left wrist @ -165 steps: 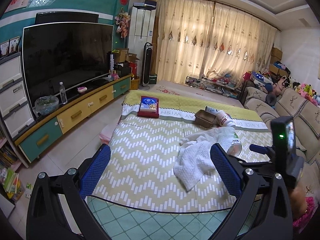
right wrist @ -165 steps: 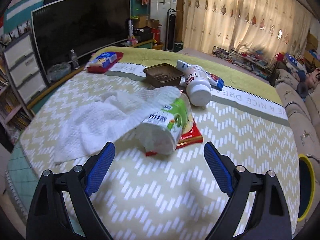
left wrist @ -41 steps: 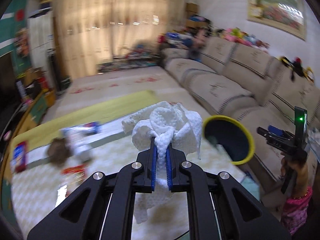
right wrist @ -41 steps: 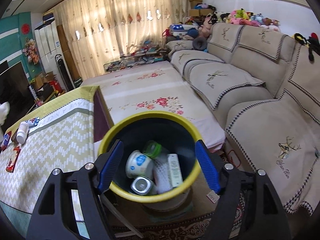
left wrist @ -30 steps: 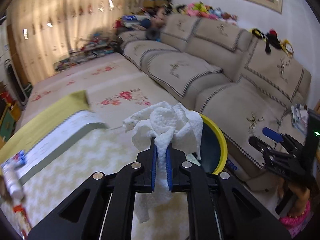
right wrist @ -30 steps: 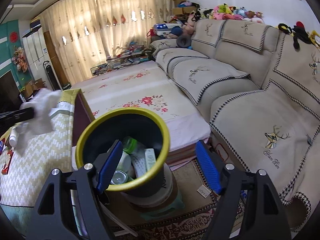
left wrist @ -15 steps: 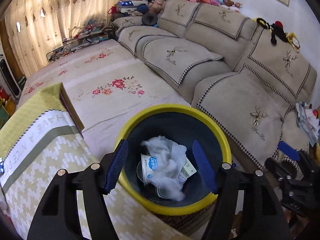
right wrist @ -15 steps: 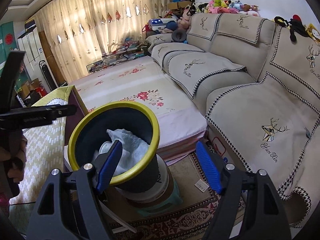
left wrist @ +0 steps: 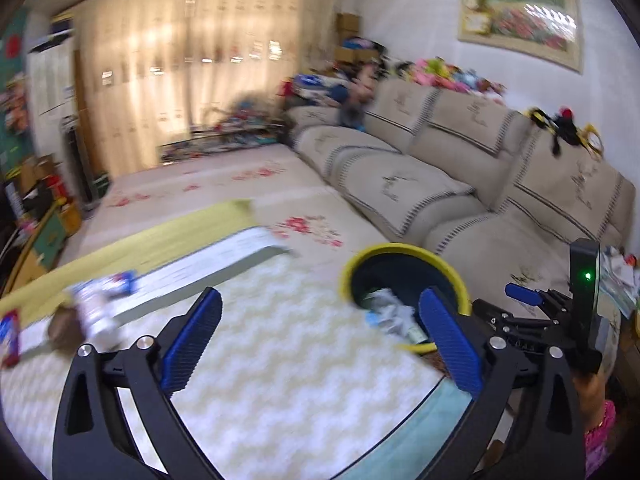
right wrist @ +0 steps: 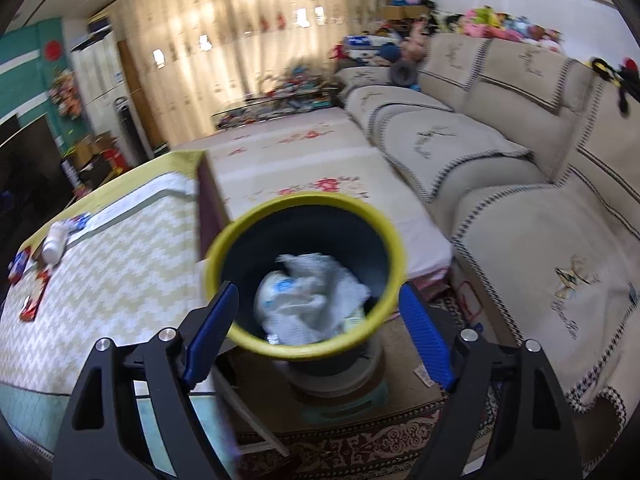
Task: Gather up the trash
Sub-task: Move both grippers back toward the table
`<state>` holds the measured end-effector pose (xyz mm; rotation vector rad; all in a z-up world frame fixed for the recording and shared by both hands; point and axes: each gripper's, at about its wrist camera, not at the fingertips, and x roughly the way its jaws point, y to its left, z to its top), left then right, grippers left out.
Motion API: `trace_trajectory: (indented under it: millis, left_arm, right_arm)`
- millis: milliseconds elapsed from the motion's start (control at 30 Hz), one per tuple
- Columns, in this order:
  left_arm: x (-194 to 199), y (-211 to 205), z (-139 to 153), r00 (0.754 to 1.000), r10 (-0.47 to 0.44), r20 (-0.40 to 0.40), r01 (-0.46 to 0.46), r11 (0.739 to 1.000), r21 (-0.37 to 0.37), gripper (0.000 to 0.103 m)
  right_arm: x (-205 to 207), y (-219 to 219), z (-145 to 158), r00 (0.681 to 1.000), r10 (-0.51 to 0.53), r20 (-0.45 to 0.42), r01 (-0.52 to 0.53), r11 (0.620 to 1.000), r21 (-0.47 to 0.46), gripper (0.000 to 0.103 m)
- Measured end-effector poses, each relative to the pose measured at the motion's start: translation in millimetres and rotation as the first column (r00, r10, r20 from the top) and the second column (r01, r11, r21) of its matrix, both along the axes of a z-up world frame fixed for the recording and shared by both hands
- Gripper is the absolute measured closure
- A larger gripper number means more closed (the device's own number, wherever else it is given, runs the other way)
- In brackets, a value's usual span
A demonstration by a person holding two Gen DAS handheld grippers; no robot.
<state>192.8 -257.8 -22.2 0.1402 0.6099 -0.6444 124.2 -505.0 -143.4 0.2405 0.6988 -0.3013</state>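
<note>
A dark bin with a yellow rim stands on the floor beside the table; it also shows in the left wrist view. A white towel lies inside it on other trash. My right gripper is open and empty, just above the bin's near rim. My left gripper is open and empty over the table's zigzag cloth, left of the bin. A white bottle, a blue packet and a red wrapper lie at the table's far end.
A beige sofa runs along the right wall. A floral mat covers the floor beyond the bin. A patterned rug lies under the bin. Curtains close the far end. The right gripper's body shows in the left view.
My left gripper has let go of the towel into the bin, opened, and swung back left over the table. My right gripper has moved closer over the bin.
</note>
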Motion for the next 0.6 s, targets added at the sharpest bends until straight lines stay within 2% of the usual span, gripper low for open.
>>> trace_trajectory:
  millis: [100,267,367,533,600]
  left_arm:
    - [-6,64,4,0.995,0.104,0.0,-0.104,0.994,-0.016,0.005]
    - [-21,168,6,0.952,0.306,0.033,-0.305,0.952,-0.018,0.005]
    - [-32,231,3,0.906,0.422,0.04,-0.422,0.906,-0.025,0.005]
    - [-45,306,-5,0.837,0.545,0.041,-0.544,0.838,-0.035,0.005]
    - [-49,329,-10,0.817,0.575,0.031,-0.574,0.818,-0.046,0.005]
  right_arm:
    - [16,33,4,0.998,0.067,0.002,-0.067,0.998,0.001,0.025]
    - [48,102,12,0.98,0.198,0.006,-0.198,0.98,-0.001,0.025]
    - [69,147,18,0.96,0.28,0.004,-0.279,0.96,-0.015,0.024]
    - [99,222,26,0.916,0.401,-0.005,-0.401,0.916,-0.02,0.024]
    - [111,255,28,0.894,0.448,-0.01,-0.448,0.894,-0.014,0.024]
